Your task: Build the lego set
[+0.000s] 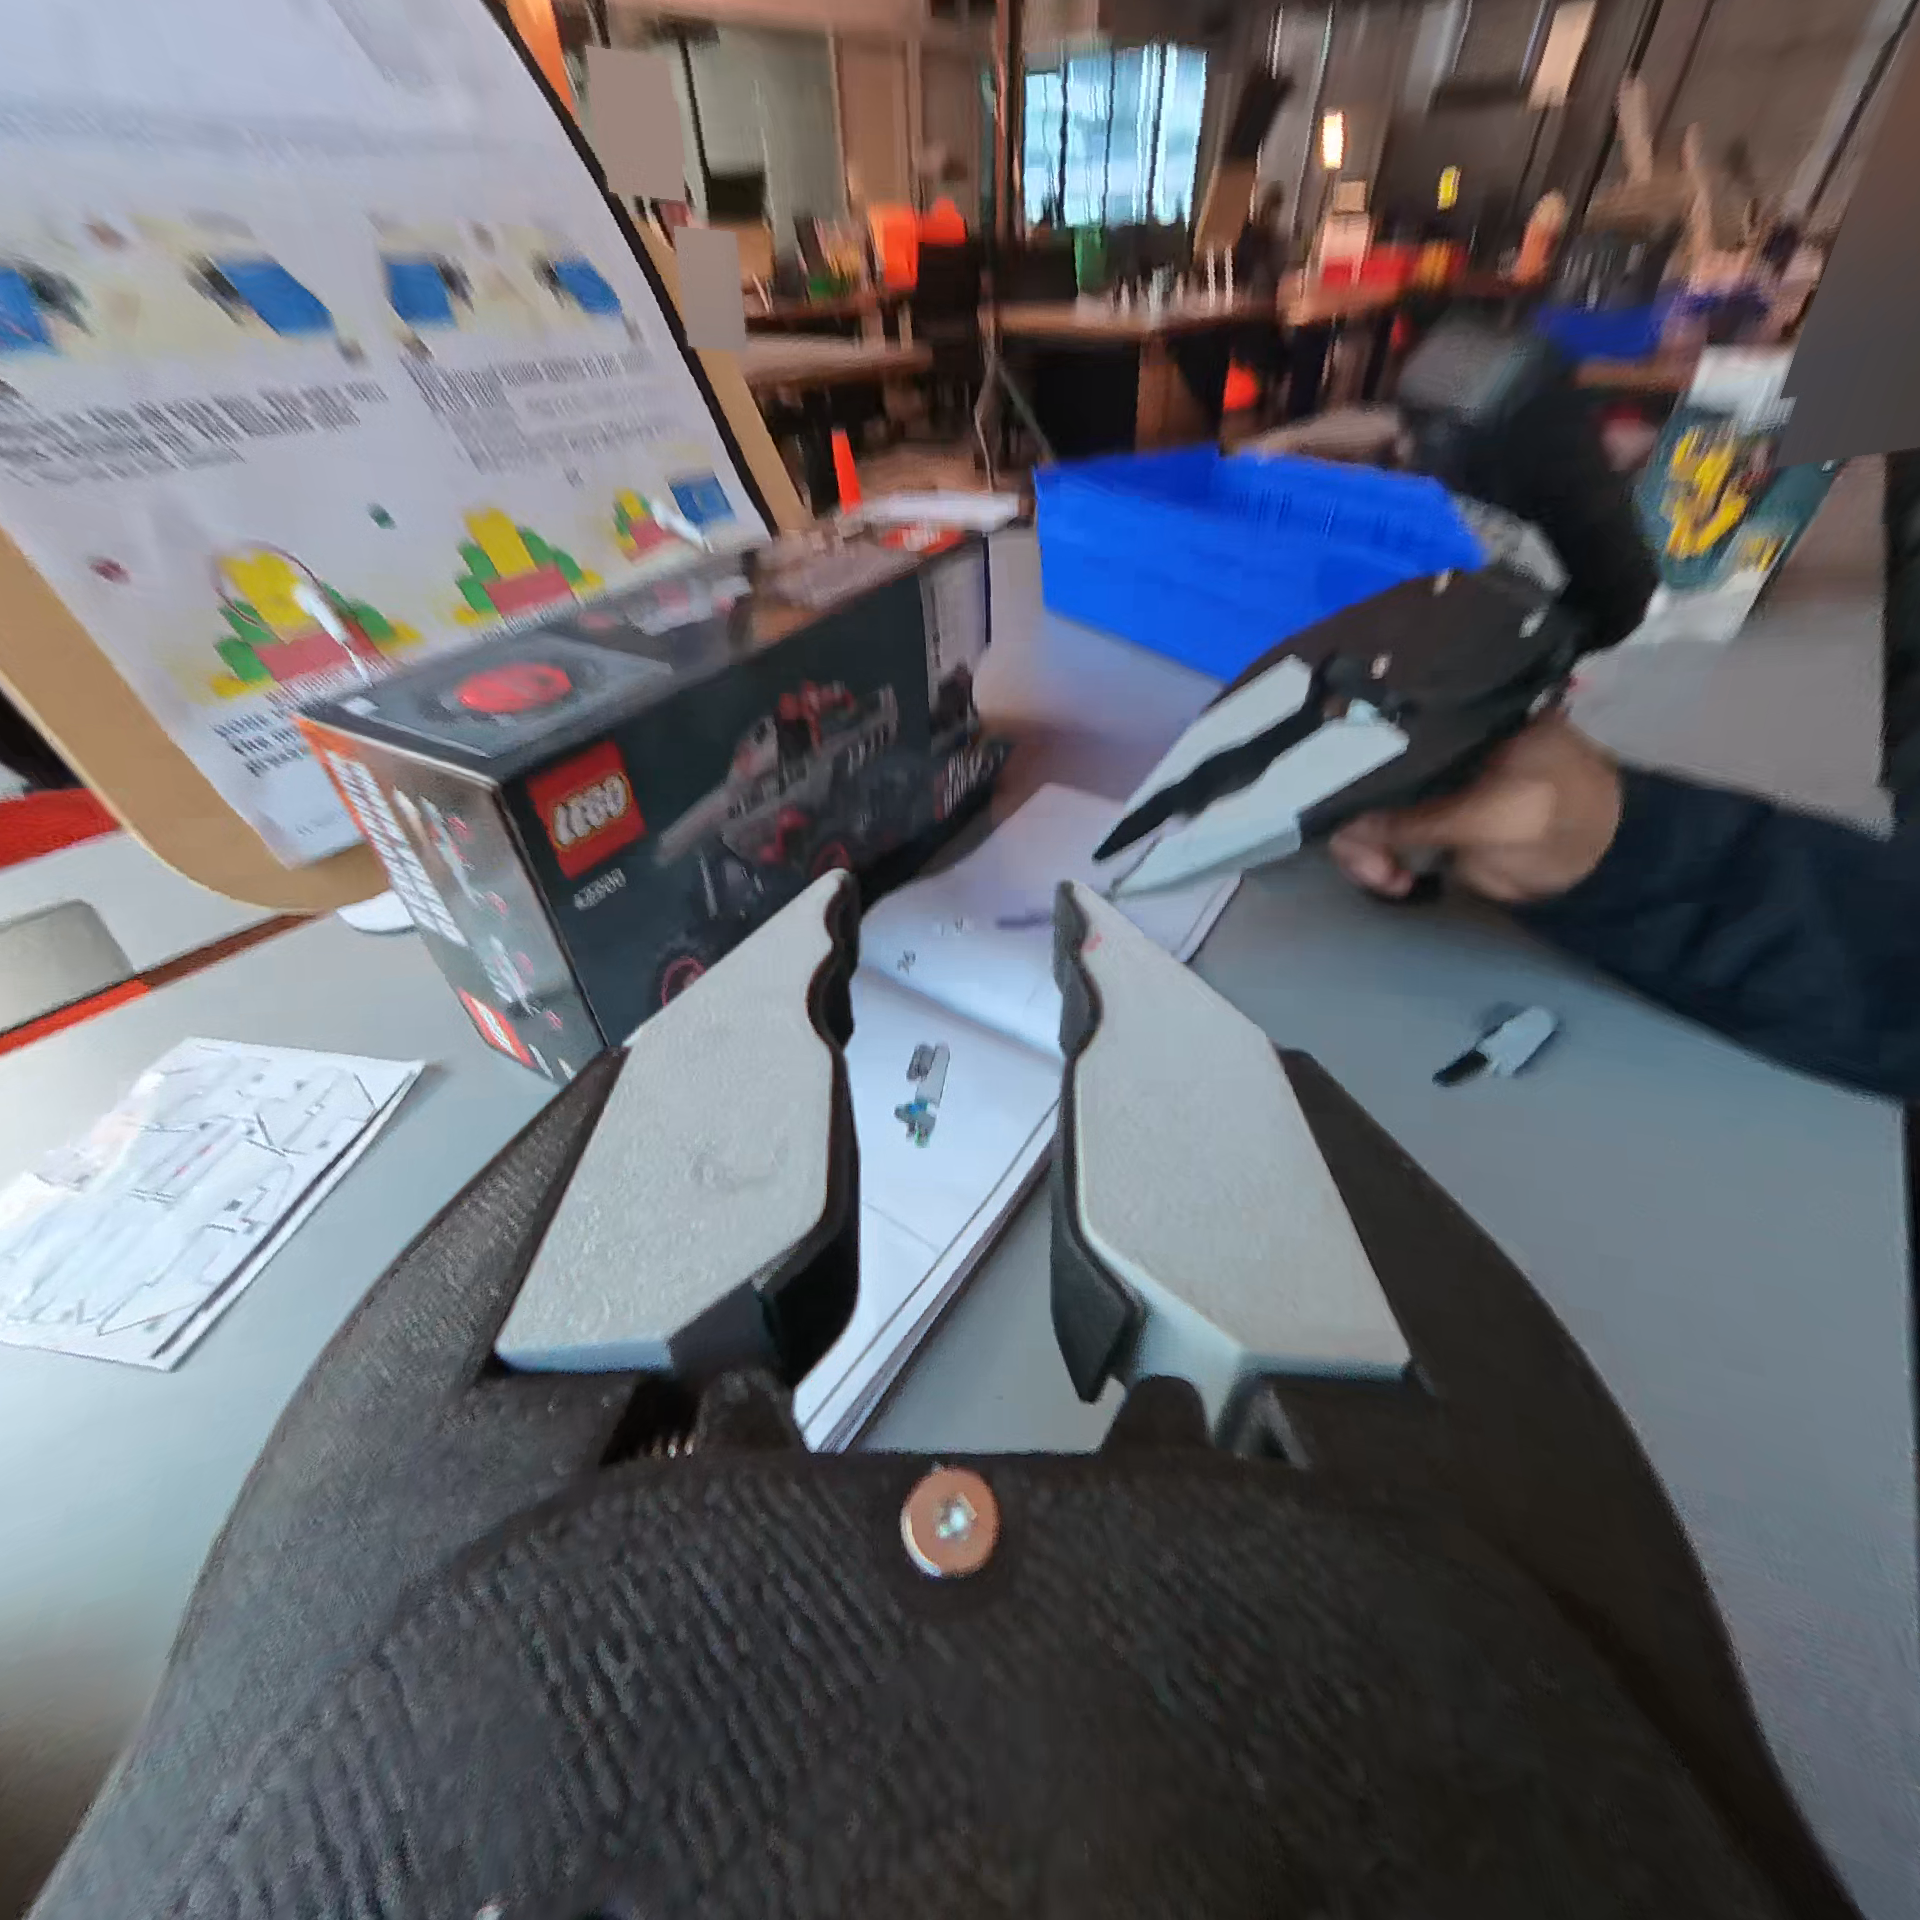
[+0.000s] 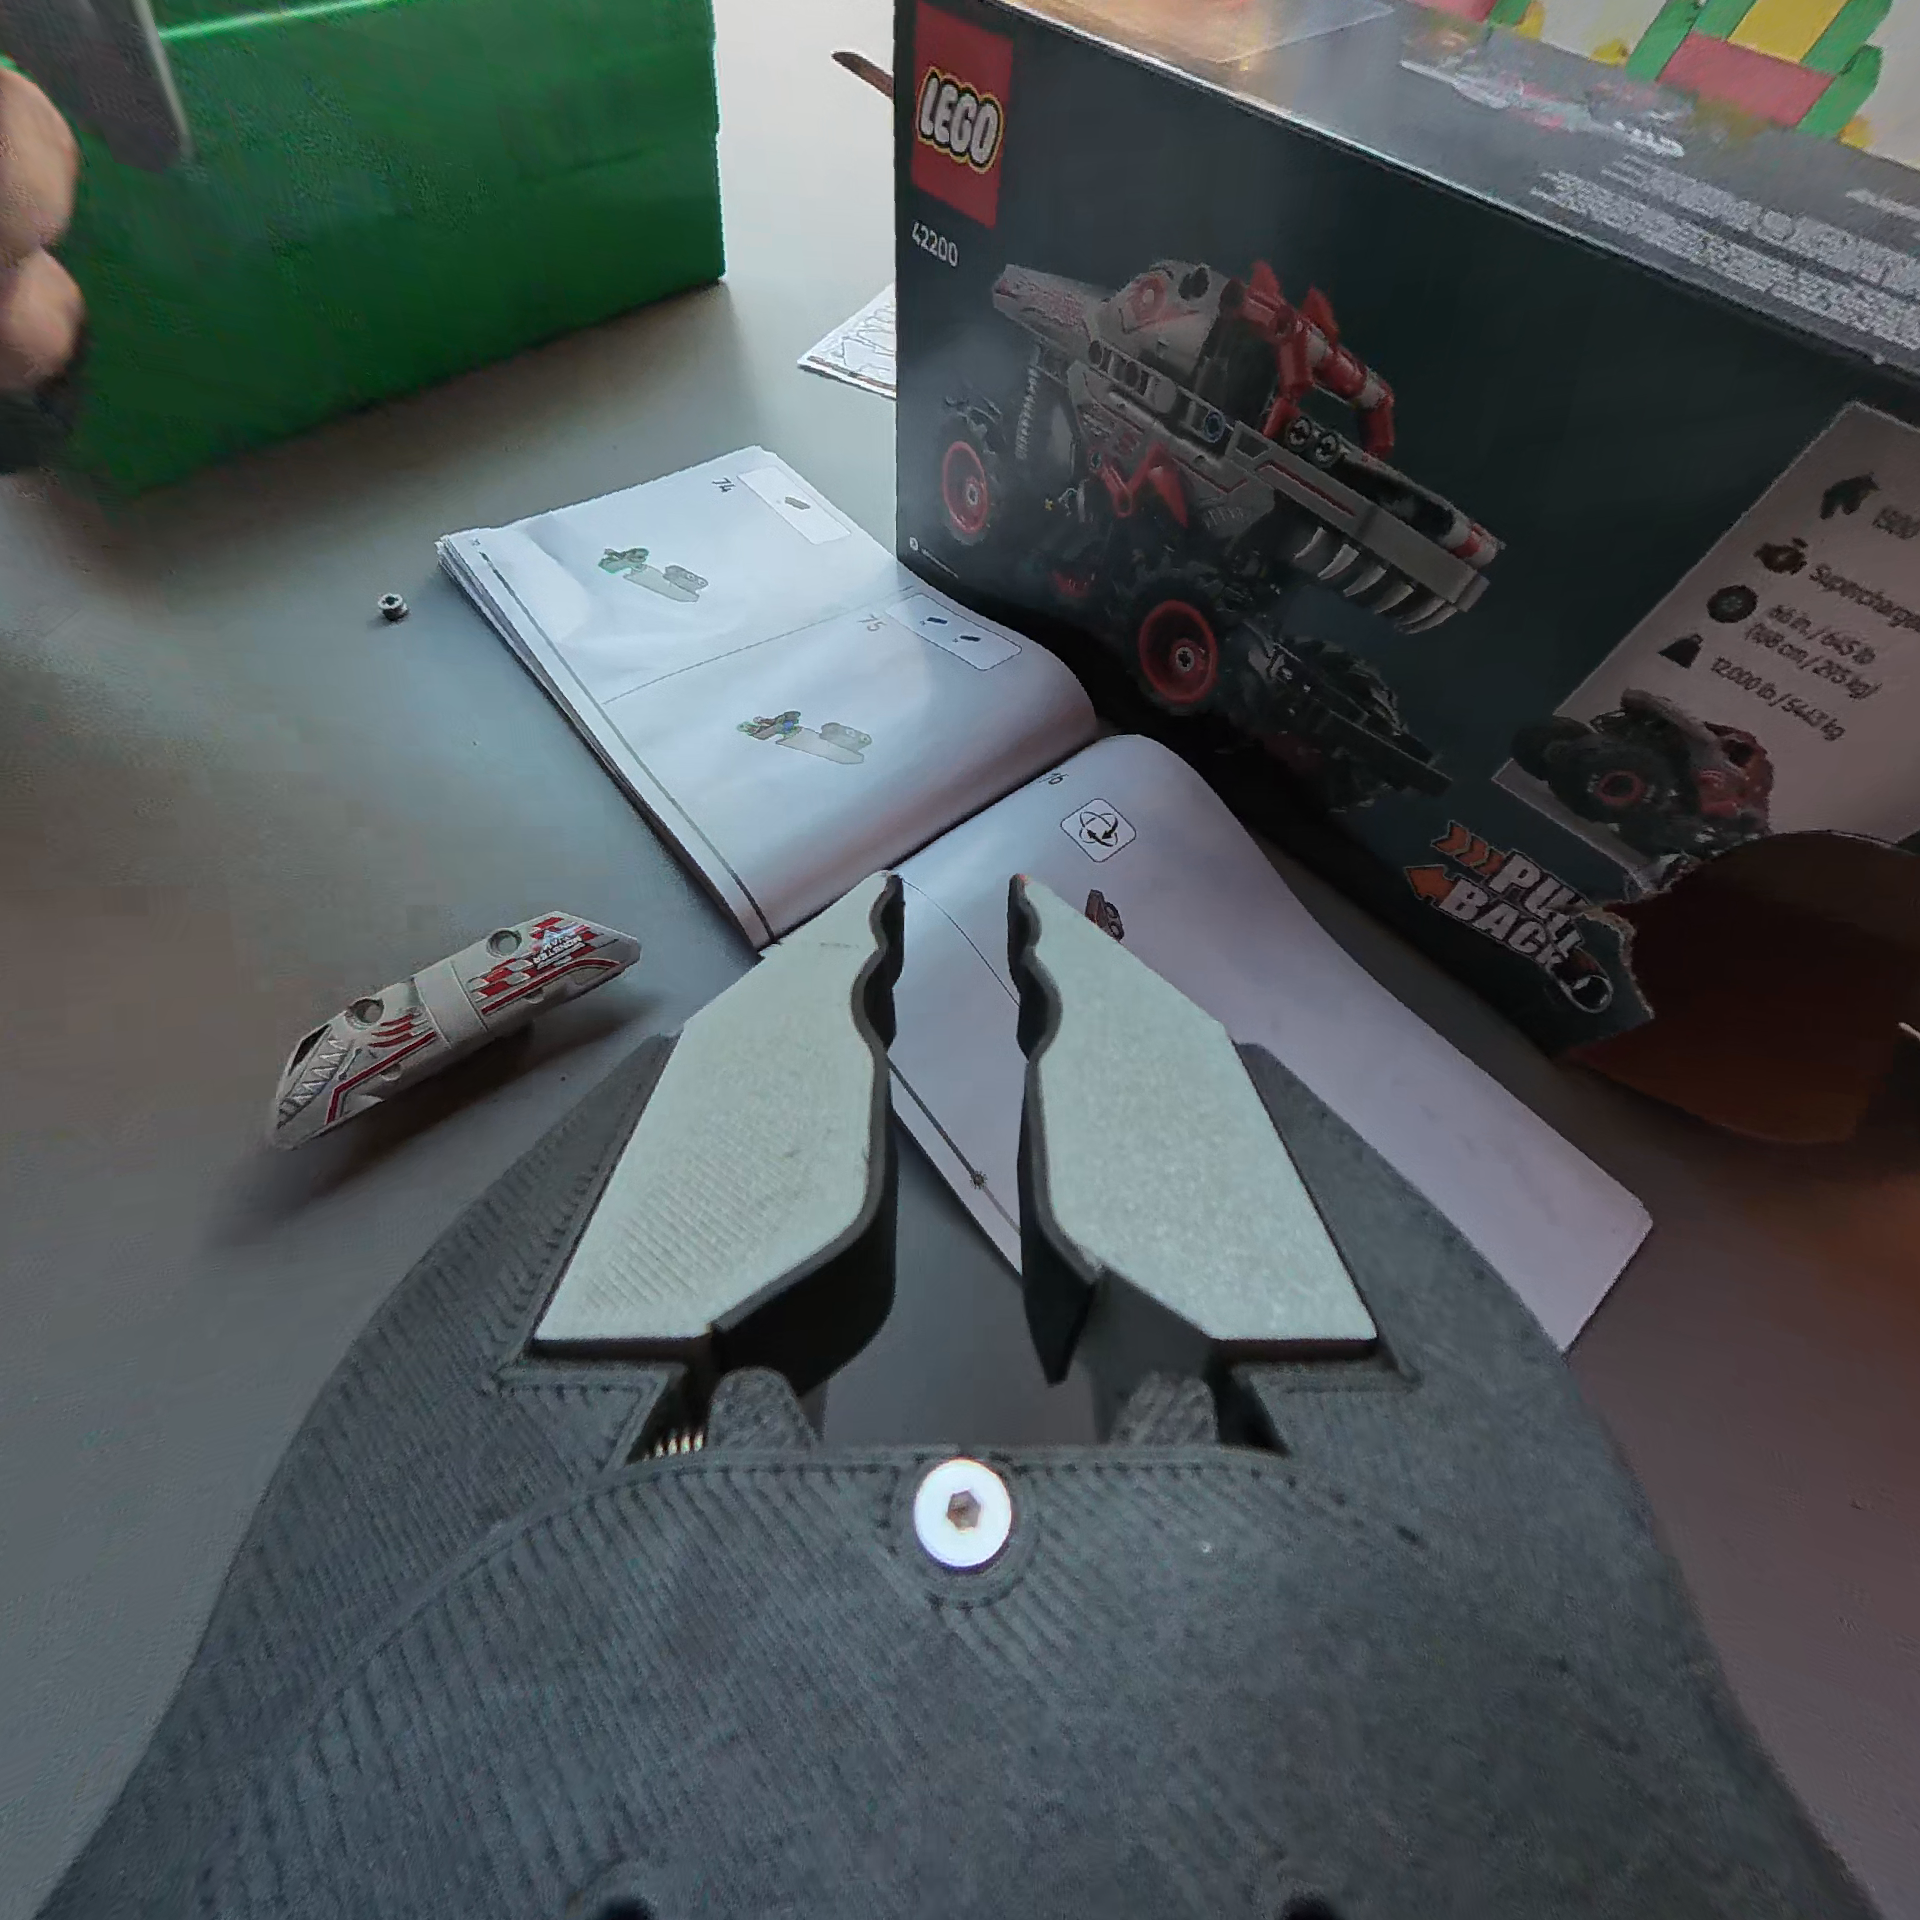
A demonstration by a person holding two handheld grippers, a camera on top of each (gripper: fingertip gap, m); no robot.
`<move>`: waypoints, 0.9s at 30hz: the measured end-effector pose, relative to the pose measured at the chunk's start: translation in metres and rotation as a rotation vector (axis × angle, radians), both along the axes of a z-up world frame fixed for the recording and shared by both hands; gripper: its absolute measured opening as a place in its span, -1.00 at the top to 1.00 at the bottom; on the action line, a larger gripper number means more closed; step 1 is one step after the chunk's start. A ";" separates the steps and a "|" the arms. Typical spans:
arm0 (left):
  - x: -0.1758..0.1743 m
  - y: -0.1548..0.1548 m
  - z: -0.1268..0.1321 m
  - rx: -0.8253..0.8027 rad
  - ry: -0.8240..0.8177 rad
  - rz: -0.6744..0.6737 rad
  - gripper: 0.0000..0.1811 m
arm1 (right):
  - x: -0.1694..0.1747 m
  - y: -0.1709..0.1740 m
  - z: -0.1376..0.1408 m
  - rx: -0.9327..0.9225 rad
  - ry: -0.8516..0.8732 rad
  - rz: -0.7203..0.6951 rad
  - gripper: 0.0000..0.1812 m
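Note:
My left gripper (image 1: 956, 894) is open and empty, hovering over the open instruction booklet (image 1: 956, 1091). My right gripper (image 2: 954, 883) is open and empty above the booklet's near page (image 2: 1195, 987); it also shows in the left wrist view (image 1: 1114, 871), held by a hand over the booklet's far corner. A grey printed panel piece (image 2: 447, 1013) lies on the table left of the right gripper, apart from it; it shows blurred in the left wrist view (image 1: 1501, 1044). A small grey bush (image 2: 392, 606) lies farther off, left of the booklet. The set's dark box (image 2: 1351, 416) stands behind the booklet.
A green bin (image 2: 395, 208) stands at the far left of the right wrist view, with a hand (image 2: 31, 260) in front of it. A blue bin (image 1: 1226, 540) stands behind the box (image 1: 675, 810). A sticker sheet (image 1: 177, 1184) lies at the left. A poster board (image 1: 312, 364) leans behind. The box's torn flap (image 2: 1766, 987) lies open.

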State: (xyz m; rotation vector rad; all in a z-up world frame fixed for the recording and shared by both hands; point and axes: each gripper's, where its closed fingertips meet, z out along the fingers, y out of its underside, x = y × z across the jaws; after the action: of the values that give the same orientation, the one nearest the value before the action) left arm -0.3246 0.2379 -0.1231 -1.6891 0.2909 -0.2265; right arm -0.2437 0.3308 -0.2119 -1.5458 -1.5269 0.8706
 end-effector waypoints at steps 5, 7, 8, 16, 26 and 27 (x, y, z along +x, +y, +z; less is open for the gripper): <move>-0.034 -0.036 0.043 0.103 -0.045 0.105 0.59 | 0.001 -0.005 0.006 0.029 0.010 0.016 0.82; -0.050 -0.049 0.060 0.117 -0.057 0.131 0.56 | 0.001 -0.008 0.007 0.040 0.007 0.027 0.82; -0.058 -0.054 0.068 0.122 -0.064 0.143 0.52 | 0.001 -0.009 0.007 0.047 0.006 0.032 0.82; -0.124 -0.085 0.081 0.103 -0.197 0.231 0.49 | 0.001 -0.013 0.014 0.073 0.030 0.040 0.86; -0.156 -0.104 0.064 0.062 -0.157 0.339 0.38 | -0.001 -0.012 0.007 0.080 0.013 0.036 0.88; -0.162 -0.108 0.064 0.060 -0.157 0.354 0.38 | -0.001 -0.011 0.007 0.082 0.010 0.035 0.88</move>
State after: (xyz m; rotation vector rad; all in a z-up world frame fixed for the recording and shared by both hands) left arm -0.4865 0.1302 -0.0591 -1.6224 -0.1186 -0.0842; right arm -0.2445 0.3196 -0.2053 -1.4584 -1.5675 0.8235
